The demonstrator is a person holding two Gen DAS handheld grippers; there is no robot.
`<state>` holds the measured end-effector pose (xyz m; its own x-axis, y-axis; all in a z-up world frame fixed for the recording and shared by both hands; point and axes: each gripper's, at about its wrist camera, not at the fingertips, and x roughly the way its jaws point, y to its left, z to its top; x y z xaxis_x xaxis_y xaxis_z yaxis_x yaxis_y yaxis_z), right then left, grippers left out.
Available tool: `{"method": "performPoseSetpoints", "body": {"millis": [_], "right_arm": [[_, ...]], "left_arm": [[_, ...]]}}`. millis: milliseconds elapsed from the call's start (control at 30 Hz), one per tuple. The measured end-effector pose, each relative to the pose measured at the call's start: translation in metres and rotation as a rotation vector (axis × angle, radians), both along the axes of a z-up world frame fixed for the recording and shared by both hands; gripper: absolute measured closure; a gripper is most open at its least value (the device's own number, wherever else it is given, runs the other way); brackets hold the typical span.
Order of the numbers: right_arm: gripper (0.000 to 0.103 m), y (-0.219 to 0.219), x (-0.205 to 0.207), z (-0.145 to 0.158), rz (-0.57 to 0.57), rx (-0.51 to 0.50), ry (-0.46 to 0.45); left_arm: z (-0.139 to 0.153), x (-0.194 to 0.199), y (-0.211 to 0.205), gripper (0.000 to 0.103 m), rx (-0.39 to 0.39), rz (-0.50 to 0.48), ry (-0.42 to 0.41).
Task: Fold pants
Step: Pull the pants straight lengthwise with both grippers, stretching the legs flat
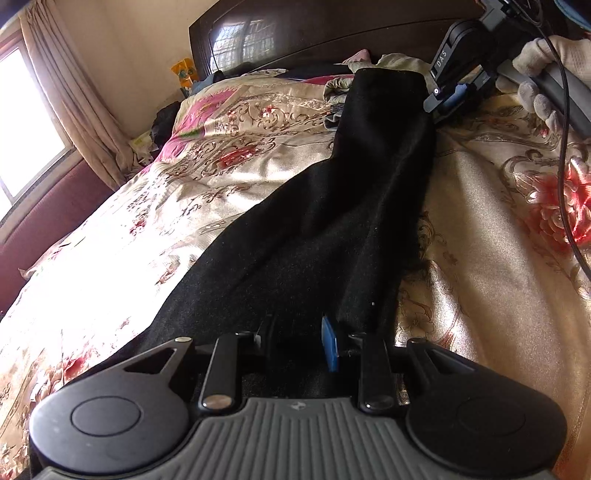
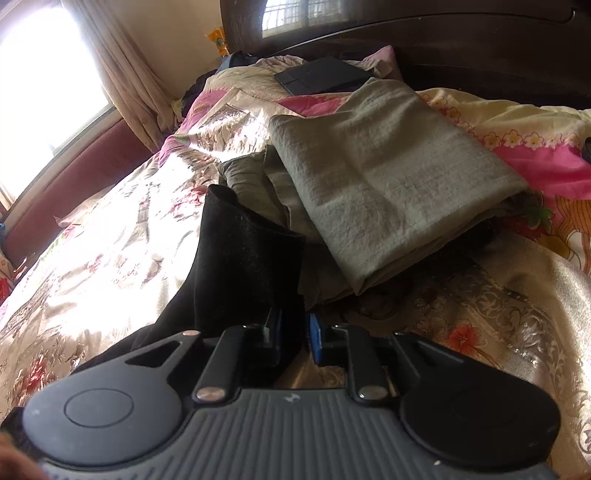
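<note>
Pants (image 1: 343,206), black and laid lengthwise up the middle of the bed (image 1: 155,206) toward the headboard (image 1: 332,33), are caught at both ends. The left claw (image 1: 295,341) pinches a bunch of the near end between its pads. The right claw (image 2: 295,334) sits at the far end by the headboard; its jaws stand a little apart, and the cloth lies against the left pad only, so I judge its hold slack or gone, though the dark fabric makes that hard to read.

Risks, as I judge them: if the left claw pulls while the far end is loose, the leg will drag and bunch instead of staying flat. The satin bedspread looks slippery, so the whole garment could slide with any tug. The far hem lies just beside the folded grey cloth (image 2: 380,173), and a careless closing there could nip that too. The cable (image 1: 563,155) hanging by the gloved hand (image 1: 546,81) could snag.

Count: one pair of pants, two claws, one grey folded cloth, one dark flat case (image 2: 321,77) near the headboard, one curtain (image 1: 74,96), one gloved hand in view.
</note>
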<state>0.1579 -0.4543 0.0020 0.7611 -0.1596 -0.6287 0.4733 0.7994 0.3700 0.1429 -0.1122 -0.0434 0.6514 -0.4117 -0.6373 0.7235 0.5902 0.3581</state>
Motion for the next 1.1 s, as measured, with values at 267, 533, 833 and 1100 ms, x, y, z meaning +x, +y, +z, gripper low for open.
{"method": "performPoseSetpoints", "body": {"millis": [267, 533, 833, 1100], "right_arm": [[0.056, -0.008, 0.002, 0.006, -0.016, 0.012, -0.045], [0.099, -0.016, -0.005, 0.006, 0.003, 0.041, -0.046], [0.072, -0.012, -0.028, 0.001, 0.016, 0.146, -0.031], [0.066, 0.03, -0.043, -0.015, 0.119, 0.358, -0.048]], "left_arm": [[-0.006, -0.009, -0.001, 0.069, 0.046, -0.008, -0.015], [-0.005, -0.008, -0.005, 0.084, 0.066, 0.019, -0.011], [-0.006, -0.014, 0.008, 0.084, 0.095, 0.035, -0.012], [-0.002, -0.013, 0.011, 0.083, 0.052, 0.055, -0.025]]}}
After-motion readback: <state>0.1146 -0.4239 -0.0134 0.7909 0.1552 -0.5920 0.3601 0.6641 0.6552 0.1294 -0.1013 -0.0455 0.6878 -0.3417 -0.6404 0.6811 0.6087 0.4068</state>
